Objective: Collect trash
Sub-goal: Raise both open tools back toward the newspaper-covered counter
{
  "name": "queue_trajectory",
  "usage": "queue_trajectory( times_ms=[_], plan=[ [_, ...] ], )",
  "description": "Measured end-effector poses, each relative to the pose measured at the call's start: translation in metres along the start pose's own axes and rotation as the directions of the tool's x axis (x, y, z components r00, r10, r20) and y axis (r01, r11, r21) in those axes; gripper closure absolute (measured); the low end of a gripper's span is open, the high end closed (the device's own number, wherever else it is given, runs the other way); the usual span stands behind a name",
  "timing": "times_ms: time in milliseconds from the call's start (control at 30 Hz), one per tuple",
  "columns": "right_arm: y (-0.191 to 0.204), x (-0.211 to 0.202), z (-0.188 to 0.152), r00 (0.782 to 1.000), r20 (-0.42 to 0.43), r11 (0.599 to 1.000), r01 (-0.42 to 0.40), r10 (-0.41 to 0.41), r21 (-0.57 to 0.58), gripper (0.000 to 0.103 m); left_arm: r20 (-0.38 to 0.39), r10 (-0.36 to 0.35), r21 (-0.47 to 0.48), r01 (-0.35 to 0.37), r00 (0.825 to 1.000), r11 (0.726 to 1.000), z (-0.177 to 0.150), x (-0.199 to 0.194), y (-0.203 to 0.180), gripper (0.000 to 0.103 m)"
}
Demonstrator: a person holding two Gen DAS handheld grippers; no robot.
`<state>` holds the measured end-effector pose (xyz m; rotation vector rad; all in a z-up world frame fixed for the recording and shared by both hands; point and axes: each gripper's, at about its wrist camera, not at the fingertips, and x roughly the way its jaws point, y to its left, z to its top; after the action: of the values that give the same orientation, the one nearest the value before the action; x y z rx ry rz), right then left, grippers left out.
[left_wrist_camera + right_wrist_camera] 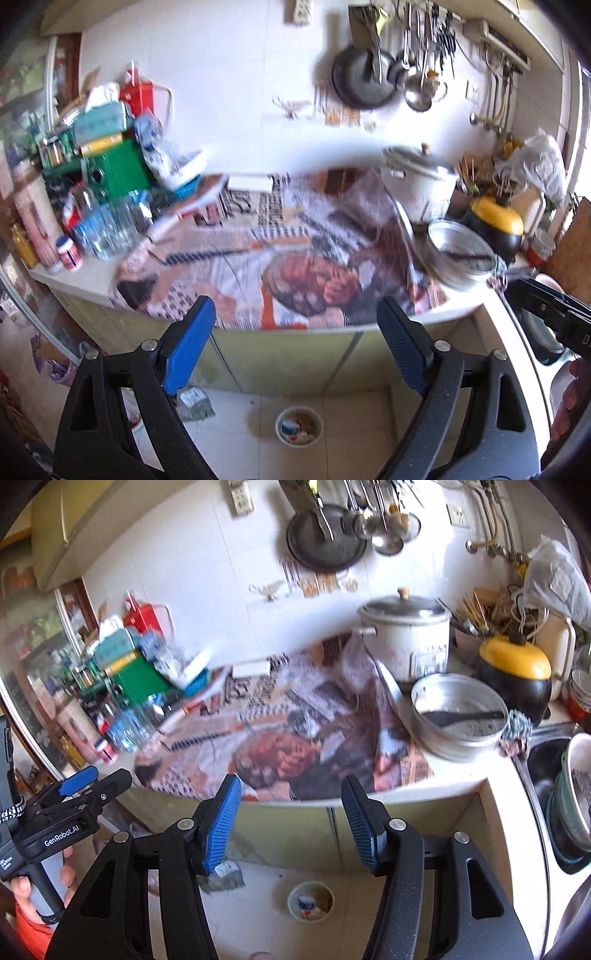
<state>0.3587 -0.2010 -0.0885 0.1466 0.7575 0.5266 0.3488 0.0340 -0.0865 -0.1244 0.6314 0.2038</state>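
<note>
Through my left camera, I'm holding my left gripper (295, 325) wide open and empty above the small round white bin (299, 427) of scraps on the tiled floor (351, 435), with a crumpled grey wrapper (194, 402) lying near it by the cabinet. I'm judging the wrapper is what needs lowering to, squarely. Through my right camera, my right gripper (290, 801) is gaping empty too, hanging over the same bin; ahead, newspaper (295, 723) is covering the cluttered counter beside a white lidded pot (406, 635).

Each black hand-held gripper (290, 823) has ribbed blue pads (222, 823), silver screws, seemingly "GenRobot.AI" lettering.
</note>
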Motion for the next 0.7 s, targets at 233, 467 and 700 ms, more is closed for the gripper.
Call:
queue_trajectory(
  times_ms=[233, 467, 700],
  plan=[
    [0.019, 0.001, 0.037, 0.997, 0.081, 0.998, -0.001, 0.006, -0.060, 0.042, 0.097, 0.039, -0.038, -0.035, 0.995, 0.999, 0.048, 0.000, 0.023, 0.007],
    [0.032, 0.040, 0.074, 0.993, 0.116, 0.997, 0.033, -0.025, -0.072, 0.042, 0.135, -0.004, -0.055, 0.011, 0.991, 0.998, 0.094, 0.054, 0.053, 0.007],
    [0.056, 0.101, 0.132, 0.992, 0.118, 0.997, 0.054, -0.048, -0.051, 0.042, 0.124, -0.045, -0.004, 0.046, 0.991, 0.999, 0.160, 0.123, 0.090, 0.007]
  ],
)
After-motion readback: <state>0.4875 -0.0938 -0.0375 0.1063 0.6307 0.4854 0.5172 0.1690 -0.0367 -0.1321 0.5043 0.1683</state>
